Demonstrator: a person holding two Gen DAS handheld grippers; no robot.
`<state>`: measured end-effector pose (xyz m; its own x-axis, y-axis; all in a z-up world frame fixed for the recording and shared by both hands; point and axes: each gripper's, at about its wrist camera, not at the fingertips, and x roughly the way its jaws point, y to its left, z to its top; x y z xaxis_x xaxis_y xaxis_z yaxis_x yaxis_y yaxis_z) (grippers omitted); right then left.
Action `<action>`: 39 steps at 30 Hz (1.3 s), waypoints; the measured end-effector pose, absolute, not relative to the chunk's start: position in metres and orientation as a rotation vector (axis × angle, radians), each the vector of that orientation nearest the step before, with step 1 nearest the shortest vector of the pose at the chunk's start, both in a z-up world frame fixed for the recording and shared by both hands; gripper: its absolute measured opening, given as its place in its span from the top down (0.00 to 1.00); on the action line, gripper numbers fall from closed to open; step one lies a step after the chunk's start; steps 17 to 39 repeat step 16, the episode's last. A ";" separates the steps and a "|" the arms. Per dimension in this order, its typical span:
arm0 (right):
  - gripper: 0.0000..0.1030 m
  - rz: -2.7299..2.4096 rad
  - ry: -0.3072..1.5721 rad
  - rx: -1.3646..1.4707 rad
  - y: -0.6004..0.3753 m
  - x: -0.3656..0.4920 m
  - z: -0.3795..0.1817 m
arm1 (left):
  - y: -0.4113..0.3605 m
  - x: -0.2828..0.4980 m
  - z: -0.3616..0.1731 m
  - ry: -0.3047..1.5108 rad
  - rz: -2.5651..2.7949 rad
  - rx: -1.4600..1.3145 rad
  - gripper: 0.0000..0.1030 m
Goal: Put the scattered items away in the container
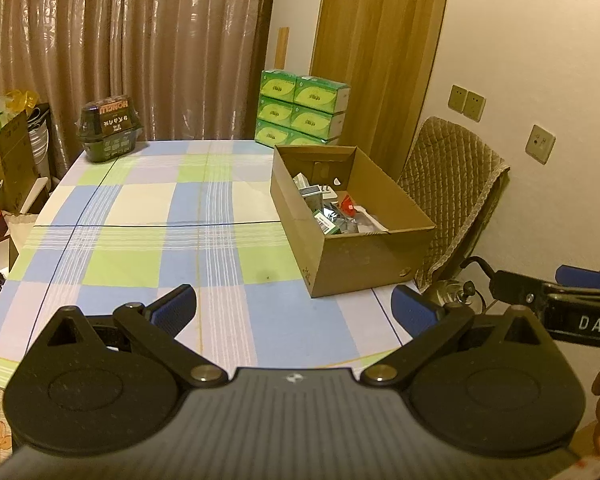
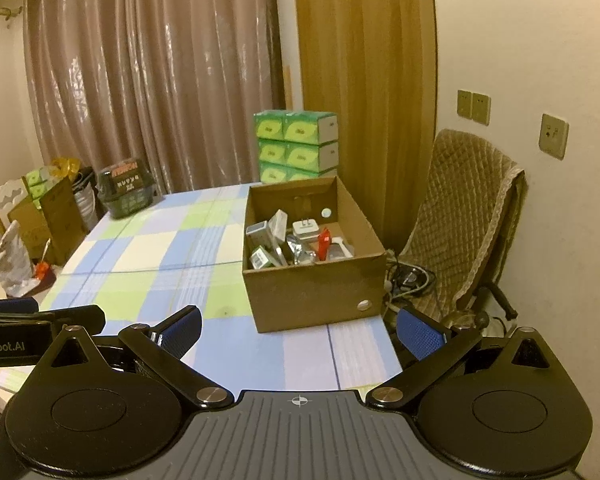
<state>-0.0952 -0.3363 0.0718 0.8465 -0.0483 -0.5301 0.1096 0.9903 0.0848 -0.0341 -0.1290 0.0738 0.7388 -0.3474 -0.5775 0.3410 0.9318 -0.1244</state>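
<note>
An open cardboard box (image 1: 364,258) (image 2: 312,292) stands on the right side of the checked tablecloth (image 1: 148,216) (image 2: 152,248). Inside it lie several small items (image 1: 332,208) (image 2: 296,240): white chargers, foil packets, a red piece, a green-labelled pack. My left gripper (image 1: 294,310) hovers open over the near table edge, nothing between its blue pads. My right gripper (image 2: 300,330) is open too, empty, just short of the box's front wall. Each gripper shows at the edge of the other's view.
A stack of green tissue packs (image 1: 300,114) (image 2: 296,146) stands behind the box. A dark basket with a black package (image 1: 110,130) (image 2: 126,192) sits at the table's far left corner. A quilt-covered chair (image 1: 452,196) (image 2: 468,224) is right of the table; cardboard boxes and bags crowd the left floor (image 2: 32,232).
</note>
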 end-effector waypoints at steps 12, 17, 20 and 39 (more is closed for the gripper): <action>0.02 -0.096 0.565 0.094 -0.337 -0.092 0.065 | -0.137 -0.031 0.065 0.650 -0.376 0.021 0.01; 0.02 -0.098 0.568 0.087 -0.337 -0.091 0.064 | -0.136 -0.032 0.065 0.629 -0.387 0.023 0.01; 0.02 -0.098 0.568 0.087 -0.337 -0.091 0.064 | -0.136 -0.032 0.065 0.629 -0.387 0.023 0.01; 0.02 -0.098 0.568 0.087 -0.337 -0.091 0.064 | -0.136 -0.032 0.065 0.629 -0.387 0.023 0.01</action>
